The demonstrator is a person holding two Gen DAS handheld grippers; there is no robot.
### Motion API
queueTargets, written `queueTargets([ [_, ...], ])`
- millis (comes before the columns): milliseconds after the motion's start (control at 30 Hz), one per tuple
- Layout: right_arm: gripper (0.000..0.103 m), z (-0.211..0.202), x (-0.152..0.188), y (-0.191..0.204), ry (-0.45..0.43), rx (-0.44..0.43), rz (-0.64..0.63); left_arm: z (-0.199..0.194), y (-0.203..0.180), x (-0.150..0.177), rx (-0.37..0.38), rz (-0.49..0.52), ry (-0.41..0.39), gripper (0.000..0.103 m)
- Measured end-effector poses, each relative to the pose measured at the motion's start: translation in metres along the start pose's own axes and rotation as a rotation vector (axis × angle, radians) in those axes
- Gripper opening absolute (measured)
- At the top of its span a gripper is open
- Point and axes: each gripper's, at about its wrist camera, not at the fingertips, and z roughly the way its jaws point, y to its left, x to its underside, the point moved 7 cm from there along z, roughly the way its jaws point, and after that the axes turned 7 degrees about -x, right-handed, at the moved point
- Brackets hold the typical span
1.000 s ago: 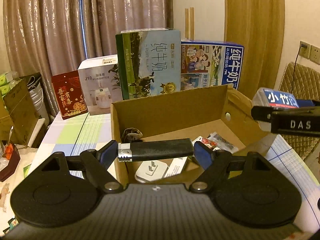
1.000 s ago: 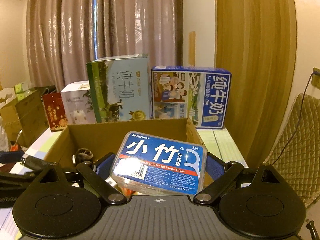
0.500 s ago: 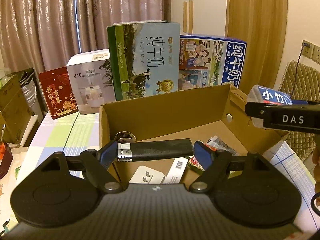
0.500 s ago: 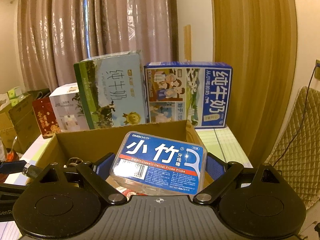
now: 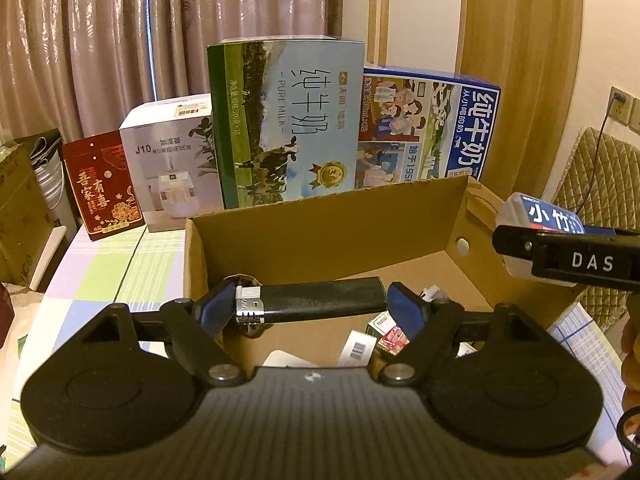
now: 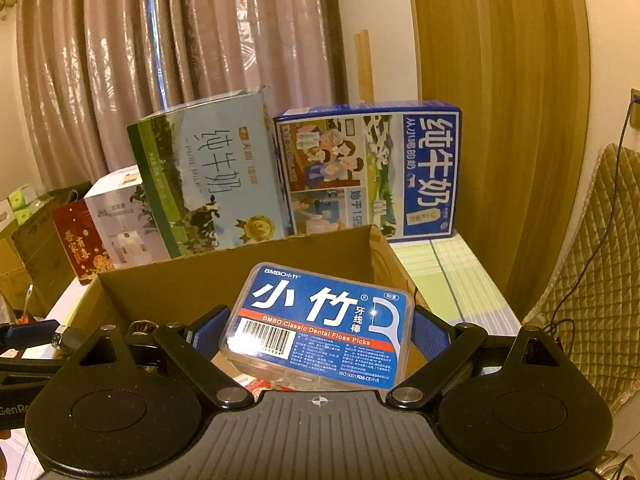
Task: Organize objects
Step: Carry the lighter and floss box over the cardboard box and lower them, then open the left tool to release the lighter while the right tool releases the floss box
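Observation:
My left gripper [image 5: 310, 304] is shut on a black lighter [image 5: 316, 298] held crosswise, metal cap to the left, above the near edge of an open cardboard box [image 5: 320, 228]. My right gripper [image 6: 320, 330] is shut on a clear box of dental floss picks [image 6: 320, 328] with a blue label, above the same cardboard box [image 6: 224, 272]. In the left wrist view the floss box [image 5: 540, 216] and the right gripper's finger [image 5: 560, 258] show at the right, over the box's right wall. A white charger, small packets and a round dark object lie inside the box.
Behind the box stand a green milk carton [image 5: 286, 120], a blue milk carton [image 5: 428, 120], a white humidifier box [image 5: 172, 164] and a red gift box [image 5: 102, 188] on a checked tablecloth [image 5: 116, 272]. A quilted chair [image 6: 592, 264] is at the right, curtains behind.
Both grippers have moved forward and slightly up toward the box, each keeping its grip. The box's inside shows less in the left wrist view.

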Motion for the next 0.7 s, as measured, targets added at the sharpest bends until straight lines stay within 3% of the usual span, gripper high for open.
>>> queueTargets([
  [233, 0.091, 0.008, 0.003, -0.006, 0.012, -0.005, 0.035, 0.011, -0.004, 0.001, -0.002, 0.011, 0.005, 0.080],
  [300, 0.091, 0.009, 0.004, -0.006, 0.017, -0.007, 0.034, 0.016, -0.005, 0.002, -0.004, 0.011, 0.011, 0.091],
  [700, 0.091, 0.010, 0.006, -0.004, 0.026, -0.019, 0.042, 0.019, -0.002, 0.005, -0.022, 0.015, 0.019, 0.091],
])
